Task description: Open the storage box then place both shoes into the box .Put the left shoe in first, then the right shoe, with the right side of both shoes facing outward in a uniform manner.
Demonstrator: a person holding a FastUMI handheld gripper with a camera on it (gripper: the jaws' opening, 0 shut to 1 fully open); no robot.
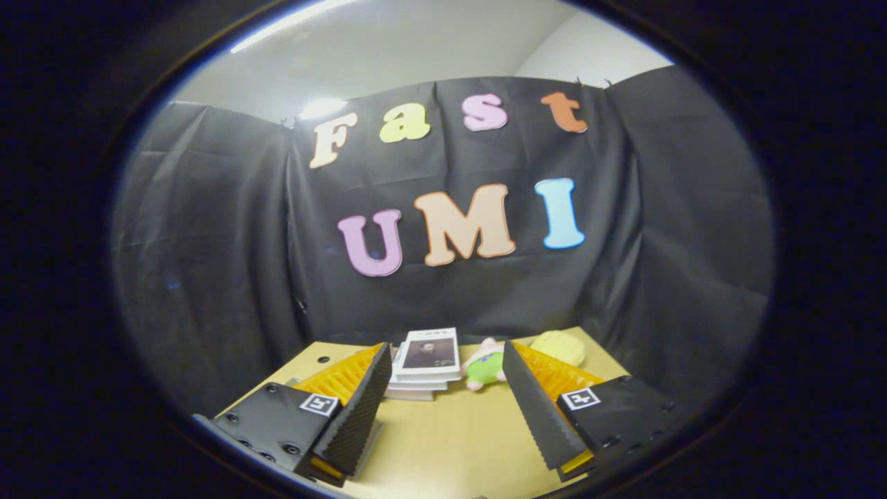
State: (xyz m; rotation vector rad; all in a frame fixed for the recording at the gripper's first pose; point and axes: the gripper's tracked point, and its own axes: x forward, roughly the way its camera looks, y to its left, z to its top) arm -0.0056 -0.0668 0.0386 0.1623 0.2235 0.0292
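**Hovering over the tabletop, tool spread wide with nothing in it**

Hanging above a pale wooden tabletop (443,443) in the booth, the tool (443,409) is held with its two fingers set wide apart and bare wood between them; neither finger touches anything. Beyond the fingertips, toward the far edge of the tabletop, a small stack of books (424,364) lies flat, the top cover facing up. Just beside the stack sits a soft toy in green and pink (484,367), and near the far right corner rests a rounded yellow plush (560,346), partly hidden behind the right finger. The black cloth wall (222,277) closes in the scene behind them.

Where the storage box and the two shoes lie cannot be told from this angle, so how far the job stands is left open: the same stance would suit a box yet to be opened as well as one already packed. As a judgement only, shoes tend to be light and yielding in the upper and stiffer at the sole and heel, so a grip across the heel collar would probably hold best; a box lid is likely rigid and best taken by its front lip.
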